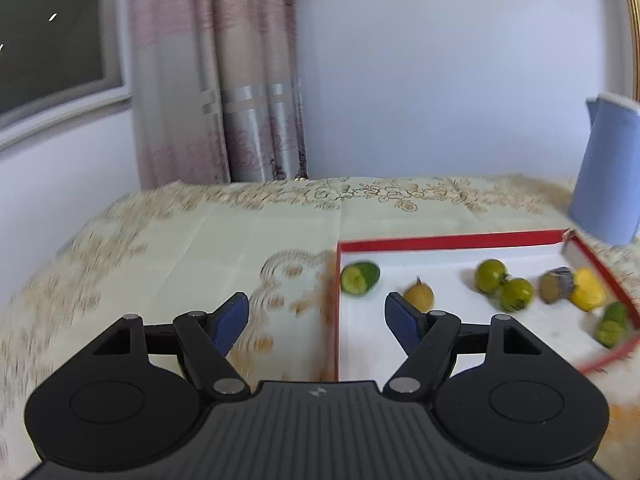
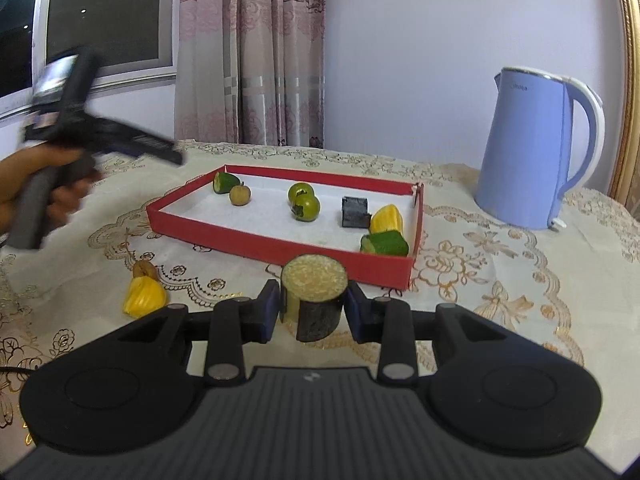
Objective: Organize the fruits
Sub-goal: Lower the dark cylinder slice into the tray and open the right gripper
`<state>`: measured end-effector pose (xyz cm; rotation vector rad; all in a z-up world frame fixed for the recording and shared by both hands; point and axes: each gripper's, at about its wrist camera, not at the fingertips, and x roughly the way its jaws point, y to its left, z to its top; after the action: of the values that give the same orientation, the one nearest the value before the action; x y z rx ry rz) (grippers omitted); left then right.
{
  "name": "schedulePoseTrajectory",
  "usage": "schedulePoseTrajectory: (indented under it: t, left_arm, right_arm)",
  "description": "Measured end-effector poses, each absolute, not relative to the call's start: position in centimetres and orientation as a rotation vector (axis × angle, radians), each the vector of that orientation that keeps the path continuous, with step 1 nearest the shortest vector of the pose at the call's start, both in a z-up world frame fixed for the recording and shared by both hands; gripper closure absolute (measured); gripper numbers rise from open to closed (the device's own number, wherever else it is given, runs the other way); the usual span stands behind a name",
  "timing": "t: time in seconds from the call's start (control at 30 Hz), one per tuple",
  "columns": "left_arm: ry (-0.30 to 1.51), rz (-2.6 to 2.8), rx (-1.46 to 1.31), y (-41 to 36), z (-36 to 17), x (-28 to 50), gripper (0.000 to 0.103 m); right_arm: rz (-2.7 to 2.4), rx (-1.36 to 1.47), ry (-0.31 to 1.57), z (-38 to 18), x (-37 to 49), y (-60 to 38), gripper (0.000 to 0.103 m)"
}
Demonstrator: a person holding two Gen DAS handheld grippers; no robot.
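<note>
Left gripper (image 1: pixel 316 312) hangs wide open and empty over the red tray's (image 2: pixel 280 250) left wall, longan (image 1: pixel 419 295) at 1 o'clock of its tips. Right gripper (image 2: pixel 312 308) is closed on a dark-skinned cut chunk (image 2: pixel 314 296), held short of the tray's near wall at 12 o'clock. Progress, judged: seven pieces lie in the tray; the chunk and a yellow jackfruit pod (image 2: pixel 143 298) on the tablecloth (image 2: pixel 500 264) at 9 o'clock remain. Kettle (image 2: pixel 536 148) stands at 2 o'clock.
</note>
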<state>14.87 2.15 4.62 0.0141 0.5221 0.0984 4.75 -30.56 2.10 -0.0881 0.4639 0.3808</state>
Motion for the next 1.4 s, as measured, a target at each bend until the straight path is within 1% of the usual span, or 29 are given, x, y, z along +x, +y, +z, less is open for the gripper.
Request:
schedulePoseTrajectory:
  t: [0.17, 0.33, 0.47, 0.67, 0.9, 0.97, 1.0, 1.03, 1.07, 1.23, 1.4]
  left_arm:
    - [0.494, 0.027, -0.043, 0.9, 4.3, 9.2, 0.028]
    - [0.439, 0.011, 0.064, -2.6, 3.6, 6.3, 0.024]
    - [0.425, 0.015, 0.098, -3.7, 2.9, 5.3, 0.022]
    - [0.442, 0.019, 0.115, -2.9, 2.2, 4.7, 0.022]
    - [0.46, 0.037, 0.08, -1.2, 2.0, 4.3, 0.022]
    - [0.462, 0.042, 0.08, -0.9, 1.9, 4.3, 0.022]
    - [0.464, 0.047, 0.073, -0.7, 1.9, 4.3, 0.022]
    - [0.467, 0.048, 0.067, -0.5, 1.8, 4.3, 0.022]
    - [0.47, 0.049, 0.062, -0.3, 1.8, 4.4, 0.022]
    - [0.47, 0.067, 0.046, 0.7, 1.8, 4.2, 0.022]
    - [0.457, 0.096, 0.026, 2.0, 2.1, 3.9, 0.022]
  right_arm:
    - [0.383, -0.071, 0.466, 2.6, 7.4, -30.7, 0.07]
    - [0.367, -0.072, 0.469, 3.1, 10.9, -30.1, 0.07]
    - [0.372, -0.088, 0.485, 3.0, 13.8, -28.9, 0.07]
    - [0.353, -0.077, 0.532, 1.9, 17.9, -28.1, 0.07]
    - [0.319, -0.101, 0.581, 0.3, 20.8, -27.2, 0.07]
    - [0.311, -0.106, 0.576, 0.2, 21.2, -27.0, 0.07]
    - [0.307, -0.106, 0.569, 0.2, 21.2, -26.9, 0.068]
    - [0.302, -0.111, 0.567, 0.2, 21.3, -26.9, 0.059]
    - [0.301, -0.118, 0.56, 0.2, 21.3, -26.8, 0.056]
    - [0.296, -0.125, 0.54, 1.1, 20.0, -26.9, 0.056]
    - [0.387, -0.166, 0.501, 2.8, 14.8, -26.2, 0.056]
